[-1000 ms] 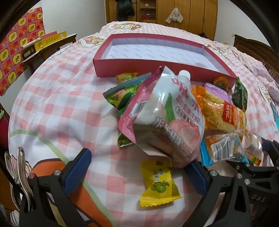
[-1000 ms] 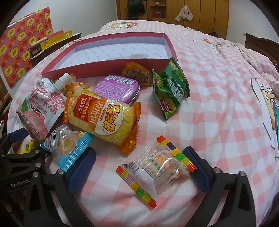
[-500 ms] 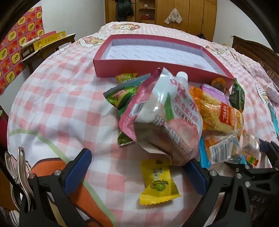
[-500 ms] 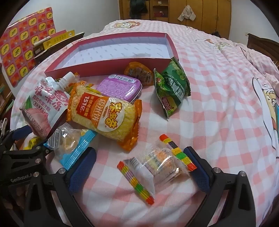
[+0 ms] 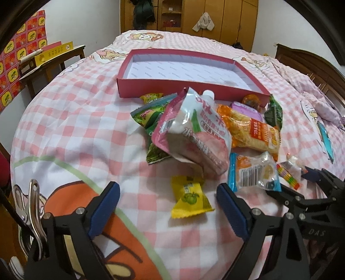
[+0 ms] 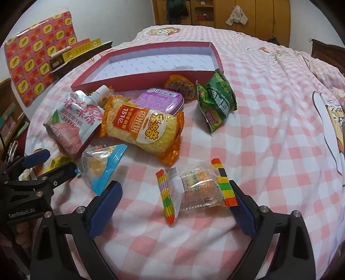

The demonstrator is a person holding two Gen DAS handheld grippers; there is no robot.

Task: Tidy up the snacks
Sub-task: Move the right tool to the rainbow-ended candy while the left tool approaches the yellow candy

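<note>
Snacks lie in a pile on the pink checked bedspread in front of a shallow red box (image 5: 185, 64), which holds nothing. My left gripper (image 5: 168, 202) is open, with a small yellow candy (image 5: 189, 197) lying between its fingertips. A pink spouted pouch (image 5: 194, 133) leans on green packets just beyond it. My right gripper (image 6: 175, 203) is also open, around a clear packet with rainbow edges (image 6: 194, 187); the packet's right end is close against the right finger. Further off lie an orange cracker pack (image 6: 142, 129), a purple tin (image 6: 160, 100), a green packet (image 6: 215, 103) and a jelly cup (image 6: 180, 86).
A clear packet with blue edges (image 6: 101, 170) lies between the two grippers. The left gripper's fingers (image 6: 32, 172) show at the left of the right wrist view. A side table with a yellow box (image 5: 51, 51) stands left of the bed, and wardrobes (image 5: 215, 19) stand behind.
Both grippers have drawn back a little, so the snacks sit higher and smaller in each view. The yellow candy and the rainbow packet now lie between the fingertips. Nothing was gripped.
</note>
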